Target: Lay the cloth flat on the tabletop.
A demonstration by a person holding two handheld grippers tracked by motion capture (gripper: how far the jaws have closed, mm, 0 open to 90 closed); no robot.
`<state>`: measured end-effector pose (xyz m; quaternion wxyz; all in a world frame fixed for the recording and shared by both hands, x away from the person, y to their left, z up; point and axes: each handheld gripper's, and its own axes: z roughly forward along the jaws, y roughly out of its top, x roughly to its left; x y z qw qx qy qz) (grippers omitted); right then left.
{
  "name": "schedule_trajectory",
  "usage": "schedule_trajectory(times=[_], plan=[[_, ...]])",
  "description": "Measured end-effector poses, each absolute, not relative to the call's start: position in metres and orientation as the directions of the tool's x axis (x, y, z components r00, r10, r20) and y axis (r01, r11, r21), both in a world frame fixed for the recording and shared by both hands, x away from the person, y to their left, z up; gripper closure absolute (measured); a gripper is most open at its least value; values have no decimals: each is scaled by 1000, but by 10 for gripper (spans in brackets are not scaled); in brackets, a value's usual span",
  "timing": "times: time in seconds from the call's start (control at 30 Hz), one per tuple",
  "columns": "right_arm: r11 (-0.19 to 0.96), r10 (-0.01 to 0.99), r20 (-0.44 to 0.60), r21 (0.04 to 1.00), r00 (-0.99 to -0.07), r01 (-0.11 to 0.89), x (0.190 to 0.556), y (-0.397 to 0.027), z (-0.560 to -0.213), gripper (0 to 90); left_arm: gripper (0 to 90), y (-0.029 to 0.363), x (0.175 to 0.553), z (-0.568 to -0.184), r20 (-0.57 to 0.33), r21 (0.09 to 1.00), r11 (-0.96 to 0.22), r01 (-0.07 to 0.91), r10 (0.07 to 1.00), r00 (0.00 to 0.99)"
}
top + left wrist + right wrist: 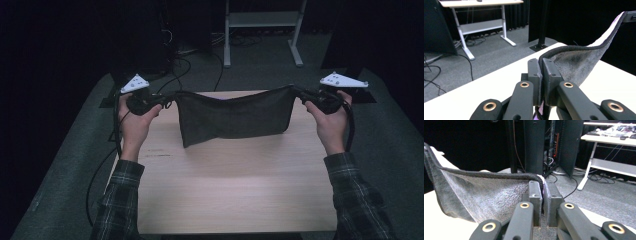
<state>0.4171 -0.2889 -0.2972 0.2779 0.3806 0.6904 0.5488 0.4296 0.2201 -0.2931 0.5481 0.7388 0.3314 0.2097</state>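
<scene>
Cloth (235, 116) hangs stretched between our left gripper (167, 99) and right gripper (300, 93), both clamped on its corners; next, we judge, lowering it flat onto the table (225, 195).

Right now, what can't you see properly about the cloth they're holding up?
- Cloth corners: pinched inside the shut left gripper and right gripper, whose fingers cover them.
- Its far face: turned away in the high view.
- Its lower edge: touching the table or hanging just above, too dim to tell.

no readable text, labels or signs
</scene>
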Motion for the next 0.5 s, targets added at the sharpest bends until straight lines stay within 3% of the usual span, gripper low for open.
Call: schedule_trajectory(times=[0.5], plan=[[133, 797, 69, 949, -600, 285, 382, -300, -345, 849, 856, 218, 398, -332, -119, 918, -213, 336, 659, 743]])
